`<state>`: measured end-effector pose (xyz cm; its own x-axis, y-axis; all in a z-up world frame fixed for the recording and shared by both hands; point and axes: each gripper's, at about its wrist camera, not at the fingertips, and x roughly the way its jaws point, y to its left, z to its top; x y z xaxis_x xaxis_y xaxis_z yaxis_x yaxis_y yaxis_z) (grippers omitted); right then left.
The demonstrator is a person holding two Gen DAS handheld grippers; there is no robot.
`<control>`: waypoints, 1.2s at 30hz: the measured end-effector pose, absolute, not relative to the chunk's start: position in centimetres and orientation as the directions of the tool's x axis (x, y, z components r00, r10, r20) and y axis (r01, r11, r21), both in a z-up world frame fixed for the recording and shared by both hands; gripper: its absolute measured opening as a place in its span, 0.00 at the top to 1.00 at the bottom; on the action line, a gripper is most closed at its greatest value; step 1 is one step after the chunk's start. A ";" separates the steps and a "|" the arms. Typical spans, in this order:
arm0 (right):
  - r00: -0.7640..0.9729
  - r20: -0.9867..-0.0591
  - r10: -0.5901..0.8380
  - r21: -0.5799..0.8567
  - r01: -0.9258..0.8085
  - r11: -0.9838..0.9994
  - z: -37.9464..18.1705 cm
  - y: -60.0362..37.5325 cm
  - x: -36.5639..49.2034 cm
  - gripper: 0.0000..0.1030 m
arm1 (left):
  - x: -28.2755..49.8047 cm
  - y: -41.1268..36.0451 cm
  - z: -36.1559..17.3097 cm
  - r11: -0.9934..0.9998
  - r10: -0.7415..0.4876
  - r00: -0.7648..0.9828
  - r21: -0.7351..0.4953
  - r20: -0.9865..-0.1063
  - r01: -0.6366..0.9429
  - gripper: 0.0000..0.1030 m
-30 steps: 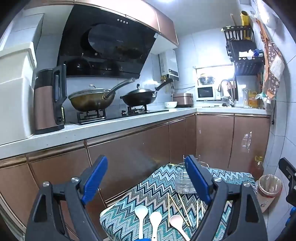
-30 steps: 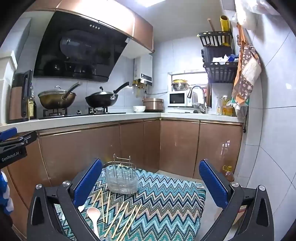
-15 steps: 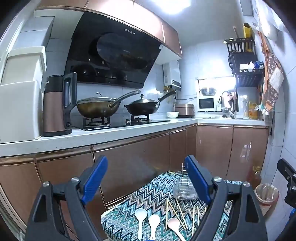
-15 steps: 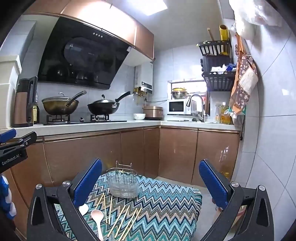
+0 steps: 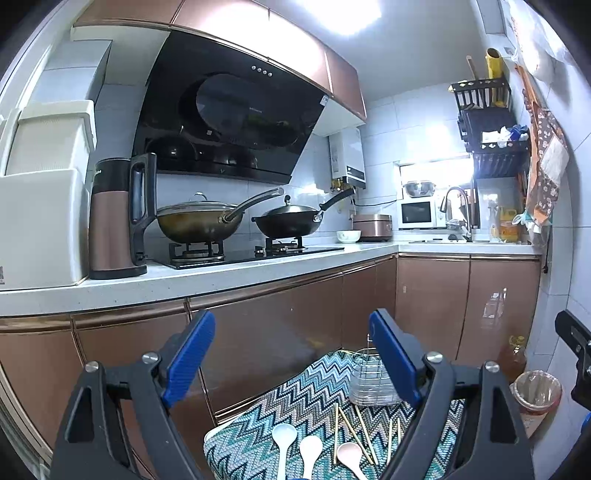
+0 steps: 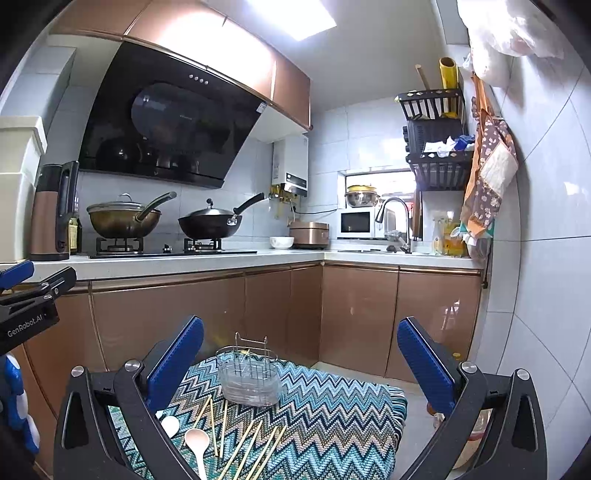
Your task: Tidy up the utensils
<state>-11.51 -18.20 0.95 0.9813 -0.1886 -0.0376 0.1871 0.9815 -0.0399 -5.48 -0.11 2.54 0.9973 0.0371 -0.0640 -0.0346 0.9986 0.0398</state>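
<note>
We hold both the left gripper [image 5: 291, 354] and the right gripper [image 6: 301, 363] empty, jaws wide, above the chopsticks [image 6: 255, 443] and spoons [image 5: 312, 448], ready to load the holder [image 6: 249, 376].

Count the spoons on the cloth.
3, in a row at the cloth's near edge: left spoon, middle spoon, and pinkish spoon beside the chopsticks. Grippers may hide more.

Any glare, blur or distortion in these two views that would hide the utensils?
Left wrist view: the ceiling light blows out and the window glares, fisheye bends the counter edge, yet the spoons read sharp. Right wrist view: the same overexposed ceiling panel, dark vignette at the corners, chopsticks and utensil holder crisp.
</note>
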 end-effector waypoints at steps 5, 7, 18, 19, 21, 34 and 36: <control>0.982 -0.041 -0.187 -0.044 0.185 0.982 0.8 -18.4 -10.8 0.00 | -4.8 -0.2 2.4 0.998 0.036 0.996 0.045 -0.080 -0.032 0.17; 0.983 -0.046 -0.178 -0.039 0.176 0.984 0.8 -18.6 -10.5 0.00 | -4.7 -0.2 2.4 0.998 0.037 0.996 0.051 -0.075 -0.033 0.17; 0.987 -0.057 -0.148 -0.065 0.144 0.987 0.0 -18.5 -8.3 0.00 | -3.5 -0.6 2.4 0.996 0.044 0.997 0.083 -0.069 -0.038 0.17; 0.987 -0.063 -0.149 -0.065 0.145 0.987 -0.2 -18.6 -8.0 0.00 | -3.3 -0.5 2.4 0.997 0.031 0.997 0.070 -0.073 -0.026 0.17; 0.987 -0.072 -0.146 -0.061 0.142 0.988 -0.5 -18.8 -7.5 0.00 | -3.0 -0.2 2.5 0.998 0.033 0.997 0.049 -0.066 -0.030 0.17; 0.985 -0.092 -0.144 -0.064 0.139 0.988 -1.6 -19.2 -4.9 0.00 | 0.2 0.0 2.0 0.998 0.063 0.993 0.015 -0.102 -0.062 0.17; 0.986 -0.096 -0.140 -0.064 0.134 0.989 -1.9 -19.2 -4.5 0.00 | 0.8 -0.1 1.8 0.998 0.067 0.992 0.023 -0.110 -0.065 0.17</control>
